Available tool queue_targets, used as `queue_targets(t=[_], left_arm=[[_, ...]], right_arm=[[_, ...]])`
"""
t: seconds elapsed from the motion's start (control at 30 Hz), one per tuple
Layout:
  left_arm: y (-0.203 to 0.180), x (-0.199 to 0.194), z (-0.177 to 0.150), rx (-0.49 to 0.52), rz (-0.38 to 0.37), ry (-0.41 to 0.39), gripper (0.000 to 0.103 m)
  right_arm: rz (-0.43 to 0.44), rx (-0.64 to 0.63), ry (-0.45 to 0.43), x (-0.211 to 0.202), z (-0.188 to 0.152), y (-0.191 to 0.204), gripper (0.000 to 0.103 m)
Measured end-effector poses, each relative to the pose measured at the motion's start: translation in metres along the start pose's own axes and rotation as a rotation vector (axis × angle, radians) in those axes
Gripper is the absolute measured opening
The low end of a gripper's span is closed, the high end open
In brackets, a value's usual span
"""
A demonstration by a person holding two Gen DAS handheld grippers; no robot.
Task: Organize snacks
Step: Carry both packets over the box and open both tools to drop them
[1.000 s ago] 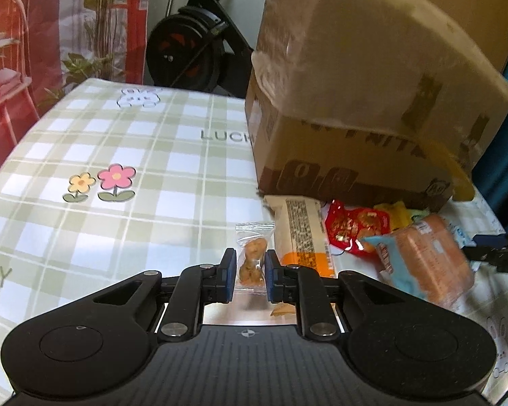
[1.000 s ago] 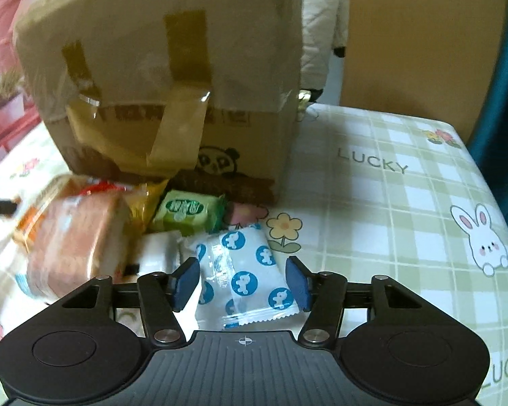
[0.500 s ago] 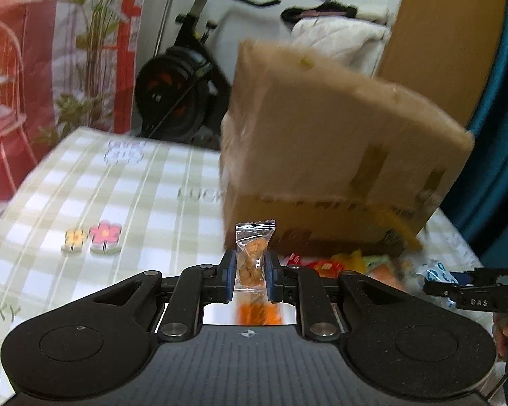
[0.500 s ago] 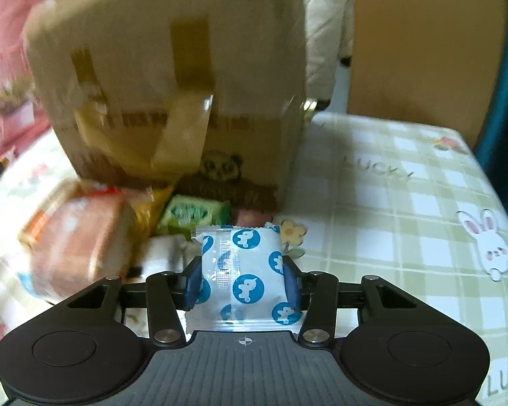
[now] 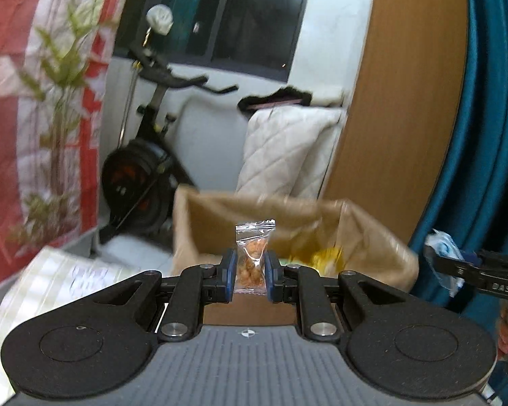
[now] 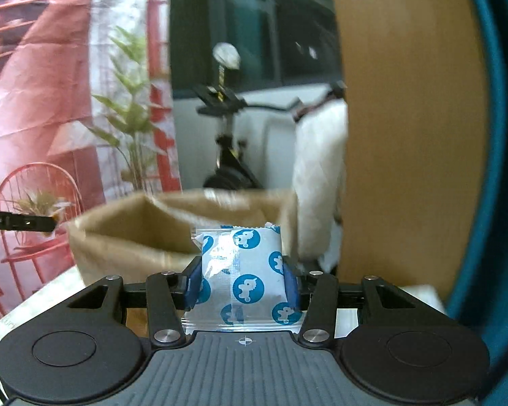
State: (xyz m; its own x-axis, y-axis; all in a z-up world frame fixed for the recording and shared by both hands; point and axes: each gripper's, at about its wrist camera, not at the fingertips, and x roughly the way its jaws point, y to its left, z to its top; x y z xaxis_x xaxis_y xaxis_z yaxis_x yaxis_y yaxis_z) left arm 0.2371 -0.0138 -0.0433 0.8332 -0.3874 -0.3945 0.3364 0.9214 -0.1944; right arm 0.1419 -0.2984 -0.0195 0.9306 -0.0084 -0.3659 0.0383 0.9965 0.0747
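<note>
The left gripper [image 5: 249,274] is clamped on a small clear packet [image 5: 252,264], the right gripper [image 6: 242,282] on a blue-dotted pouch [image 6: 245,277], both before the open cardboard box [image 5: 220,223]. Released too early, either snack may miss the box's rim.

Background only: exercise bike [image 5: 142,182] at the back – black frame, handlebars pointing right, something pale perched on its top post. White quilted cover [image 5: 288,149] draped just right of it, dark item on top. Red-and-white printed backdrop [image 5: 17,67] on the left, showing a leafy plant and, in the right wrist view, a red wire chair [image 6: 37,209]. Dark window [image 5: 227,10] above. Tan wood panel [image 5: 399,101], teal curtain [image 5: 491,101] at far right – blurred.
</note>
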Motion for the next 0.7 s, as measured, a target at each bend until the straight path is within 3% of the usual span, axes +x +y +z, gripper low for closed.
queue_targets(t=[0.2, 0.43, 0.47, 0.5, 0.57, 0.7], left_arm=[[-0.013, 0.050, 0.023, 0.032, 0.020, 0.027, 0.019], [-0.009, 0.077, 0.022, 0.027, 0.027, 0.087, 0.020], [-0.007, 0.078, 0.022, 0.025, 0.031, 0.099, 0.024], [-0.004, 0.077, 0.022, 0.019, 0.034, 0.115, 0.039], [0.000, 0.072, 0.021, 0.011, 0.036, 0.115, 0.055], [0.002, 0.058, 0.021, 0.033, 0.056, 0.112, 0.055]], right_arm=[[0.014, -0.018, 0.012, 0.064, 0.039, 0.001, 0.044], [-0.013, -0.060, 0.093, 0.103, 0.029, 0.025, 0.045], [-0.021, -0.056, 0.100, 0.104, 0.028, 0.025, 0.046], [-0.030, -0.050, 0.097, 0.105, 0.027, 0.027, 0.052], [-0.025, -0.037, 0.085, 0.098, 0.025, 0.027, 0.063], [-0.007, -0.044, 0.075, 0.081, 0.023, 0.026, 0.065]])
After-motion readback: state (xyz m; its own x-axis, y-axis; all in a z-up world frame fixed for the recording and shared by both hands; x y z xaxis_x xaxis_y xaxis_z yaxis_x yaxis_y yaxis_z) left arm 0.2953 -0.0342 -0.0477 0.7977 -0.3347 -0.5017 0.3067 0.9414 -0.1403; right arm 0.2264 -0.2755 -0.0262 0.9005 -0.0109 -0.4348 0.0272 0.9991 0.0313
